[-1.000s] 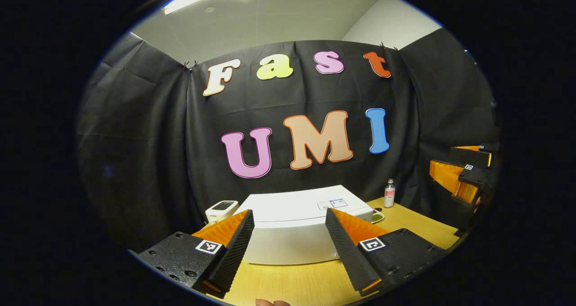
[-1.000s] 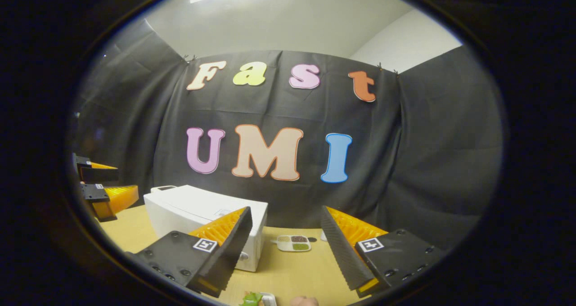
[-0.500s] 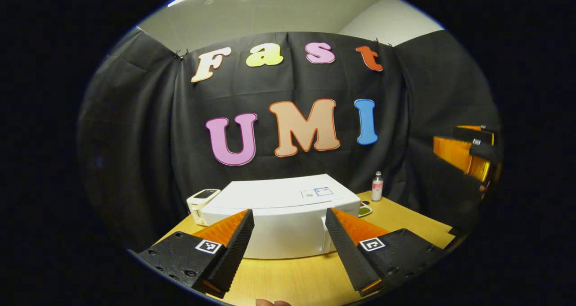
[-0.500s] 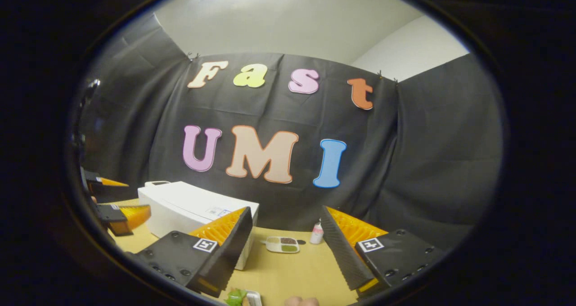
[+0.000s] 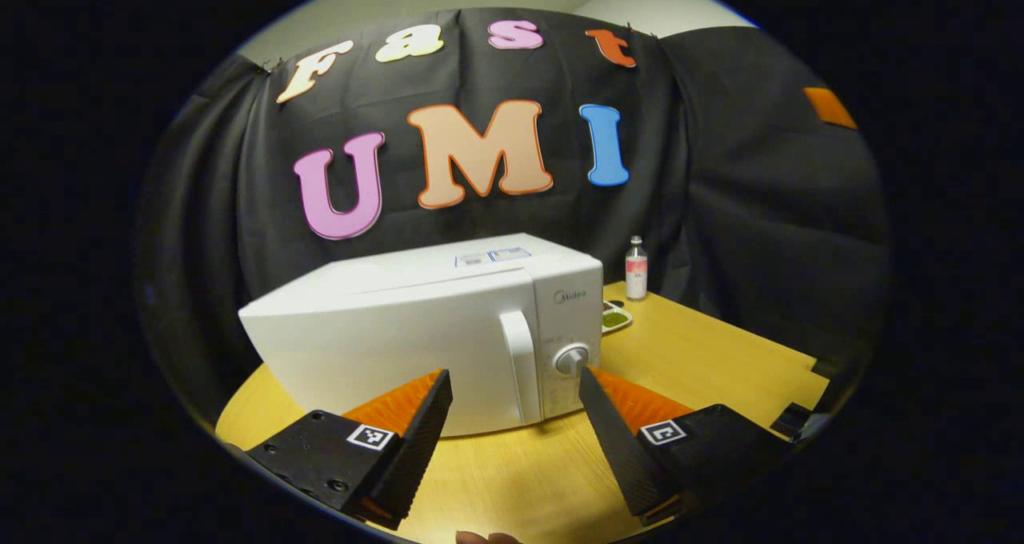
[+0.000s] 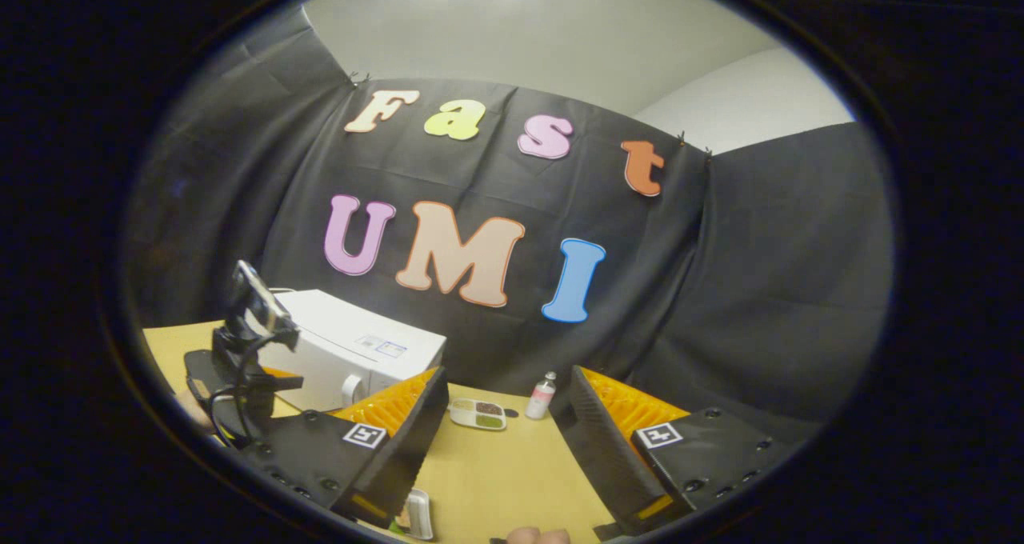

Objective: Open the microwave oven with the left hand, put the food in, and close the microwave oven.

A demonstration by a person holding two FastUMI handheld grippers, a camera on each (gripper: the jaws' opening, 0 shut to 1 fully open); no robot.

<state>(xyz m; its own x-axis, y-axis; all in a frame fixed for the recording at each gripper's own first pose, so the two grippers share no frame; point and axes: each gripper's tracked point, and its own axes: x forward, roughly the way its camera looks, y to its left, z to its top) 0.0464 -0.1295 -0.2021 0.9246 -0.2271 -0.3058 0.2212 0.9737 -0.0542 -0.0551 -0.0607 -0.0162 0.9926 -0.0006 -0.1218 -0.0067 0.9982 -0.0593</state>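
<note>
Nearest in the left gripper view, the left gripper [image 5: 516, 424] hangs over the light wooden table [image 5: 720, 352] with its two fingers spread wide apart and nothing between them. Just ahead of its fingertips stands one white box-shaped microwave oven [image 5: 424, 332], door closed, with one upright white handle [image 5: 520, 364] almost straight between the fingers and one round control dial [image 5: 571, 359] right above the tip of the finger on the view's right side. A brand word sits above the dial, and two small stickers lie on the oven's top, too small to make out. Beyond the oven, to the right of the gripper, lies one small white divided tray with green filling [image 5: 614, 318], and behind it one small clear bottle with a pink label [image 5: 635, 268] stands upright. In the right gripper view, the right gripper [image 6: 502, 436] is likewise parted wide, holding nothing. Close below its left finger sits one small white dish with something green at its edge [image 6: 416, 514], only partly visible; whether this is the food I cannot tell. Farther ahead, between its fingers, lie the tray and bottle, with the oven off to its left.
</note>
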